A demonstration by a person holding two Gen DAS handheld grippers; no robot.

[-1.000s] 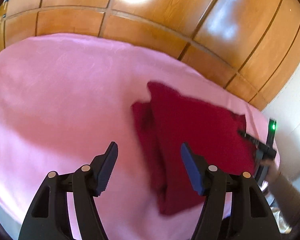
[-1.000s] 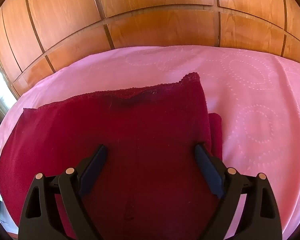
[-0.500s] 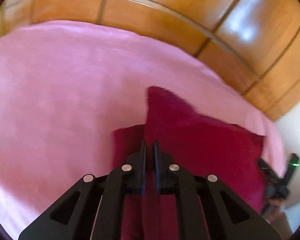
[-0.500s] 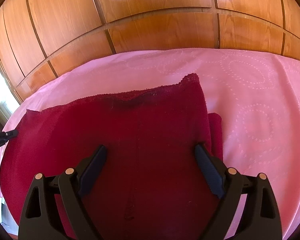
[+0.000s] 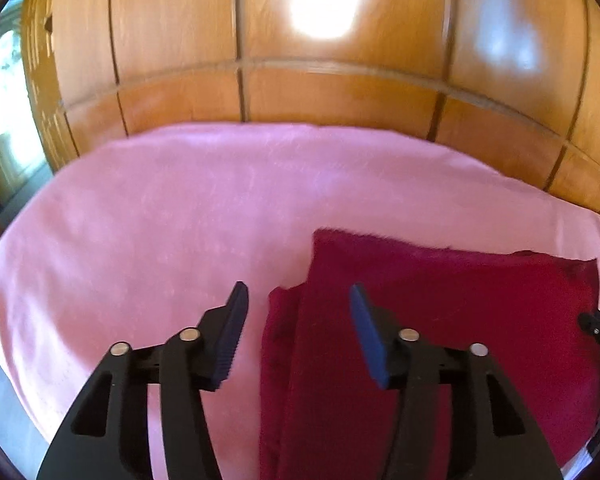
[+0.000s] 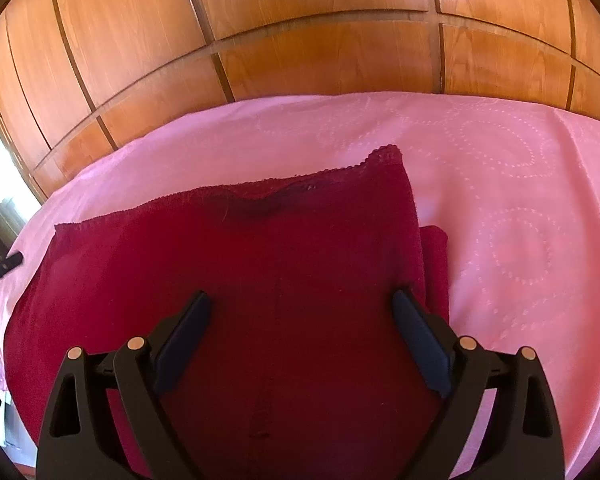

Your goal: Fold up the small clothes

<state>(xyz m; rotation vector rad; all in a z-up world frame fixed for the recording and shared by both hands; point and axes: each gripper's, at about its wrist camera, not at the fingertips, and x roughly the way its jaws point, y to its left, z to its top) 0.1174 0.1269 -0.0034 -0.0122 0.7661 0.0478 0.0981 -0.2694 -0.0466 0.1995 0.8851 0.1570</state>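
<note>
Dark red garment (image 6: 260, 280) lying folded on pink bedspread (image 6: 500, 200), lower layer peeking out at one side; L gripper (image 5: 298, 304) fingers opening, straddling garment's edge w/o pinching; R gripper (image 6: 302, 320) hovering over cloth, fingers wide; wooden panels (image 6: 320, 40) behind
</note>
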